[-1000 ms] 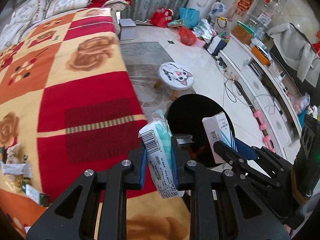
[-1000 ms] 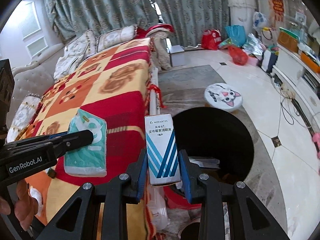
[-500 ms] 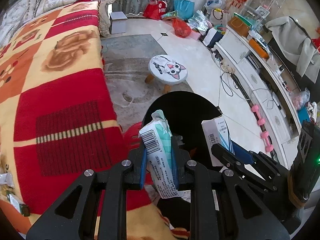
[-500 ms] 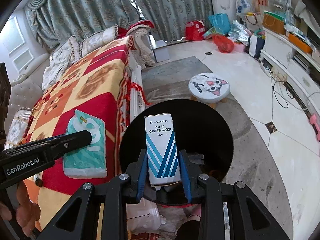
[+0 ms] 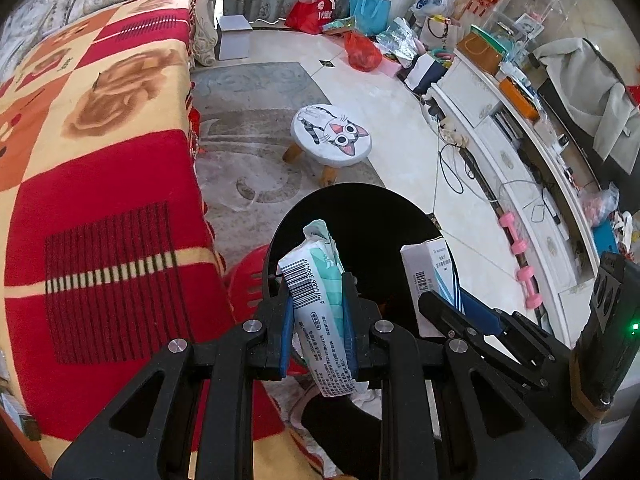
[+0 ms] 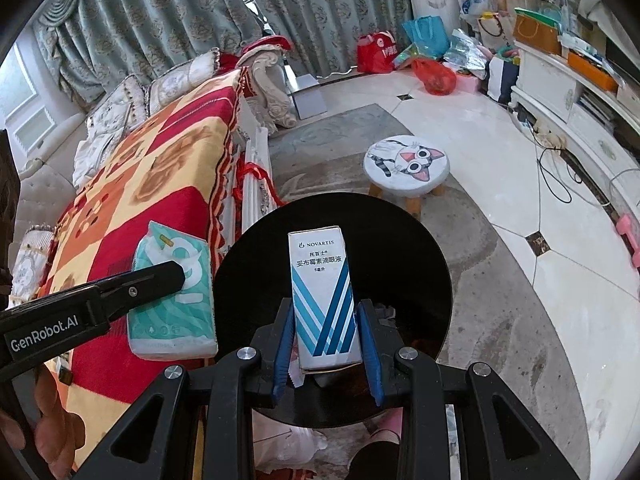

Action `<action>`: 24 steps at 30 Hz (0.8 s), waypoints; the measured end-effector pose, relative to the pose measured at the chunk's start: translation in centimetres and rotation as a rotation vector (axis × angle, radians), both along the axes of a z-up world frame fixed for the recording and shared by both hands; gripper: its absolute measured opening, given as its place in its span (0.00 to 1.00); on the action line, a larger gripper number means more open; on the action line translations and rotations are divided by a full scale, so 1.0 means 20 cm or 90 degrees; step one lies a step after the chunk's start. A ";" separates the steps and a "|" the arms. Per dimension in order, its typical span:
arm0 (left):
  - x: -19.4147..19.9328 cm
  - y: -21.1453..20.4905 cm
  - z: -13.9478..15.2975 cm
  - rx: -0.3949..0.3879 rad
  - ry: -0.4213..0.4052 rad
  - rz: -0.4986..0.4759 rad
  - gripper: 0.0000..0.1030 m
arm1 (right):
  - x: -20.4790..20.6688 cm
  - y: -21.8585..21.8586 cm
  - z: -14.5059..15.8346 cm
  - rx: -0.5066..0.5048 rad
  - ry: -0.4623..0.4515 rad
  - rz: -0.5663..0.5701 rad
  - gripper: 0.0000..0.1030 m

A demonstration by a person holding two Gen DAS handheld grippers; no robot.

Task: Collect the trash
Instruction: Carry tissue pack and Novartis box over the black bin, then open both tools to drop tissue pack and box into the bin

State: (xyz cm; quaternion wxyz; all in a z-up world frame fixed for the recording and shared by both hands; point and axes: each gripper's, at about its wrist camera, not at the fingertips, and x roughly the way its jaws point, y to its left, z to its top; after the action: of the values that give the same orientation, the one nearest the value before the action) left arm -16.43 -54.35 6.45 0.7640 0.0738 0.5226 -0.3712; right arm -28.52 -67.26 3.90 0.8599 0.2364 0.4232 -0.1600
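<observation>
My left gripper (image 5: 318,320) is shut on a teal and white tissue pack (image 5: 320,280), held over the near rim of a black trash bin (image 5: 372,216). The pack also shows in the right wrist view (image 6: 172,300), beside the bin (image 6: 400,220). My right gripper (image 6: 326,340) is shut on a white and blue Novartis eye-drop box (image 6: 322,296), held upright over the bin's dark opening. That box shows in the left wrist view (image 5: 428,272), to the right of the tissue pack.
A bed with a red and yellow blanket (image 5: 100,160) lies left of the bin. A cat-face stool (image 5: 330,136) stands beyond the bin. A white TV cabinet (image 5: 520,152) with cables lines the right side. Bags (image 6: 432,72) sit by the curtains.
Both grippers have moved right, off the bed, and now hold their items over the black bin. Both grips are unchanged.
</observation>
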 end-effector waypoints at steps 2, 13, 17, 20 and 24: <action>0.00 -0.01 0.00 -0.002 0.004 -0.005 0.21 | 0.00 0.00 0.00 -0.004 -0.001 -0.002 0.29; -0.03 0.03 0.03 -0.009 0.011 -0.004 0.43 | -0.02 0.01 -0.01 -0.001 0.015 -0.015 0.40; -0.05 0.09 0.06 0.002 -0.012 0.008 0.43 | -0.03 0.04 -0.01 0.000 0.018 -0.009 0.41; -0.07 0.15 0.08 0.012 -0.027 0.014 0.43 | -0.03 0.08 0.00 -0.003 0.018 0.000 0.41; -0.08 0.24 0.10 0.028 -0.040 0.024 0.43 | -0.02 0.15 0.03 -0.010 0.016 0.011 0.42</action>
State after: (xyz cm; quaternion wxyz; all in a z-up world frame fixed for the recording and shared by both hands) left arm -18.02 -49.55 8.53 0.7851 0.0923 0.5076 -0.3426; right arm -28.96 -64.35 4.49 0.8578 0.2242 0.4344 -0.1587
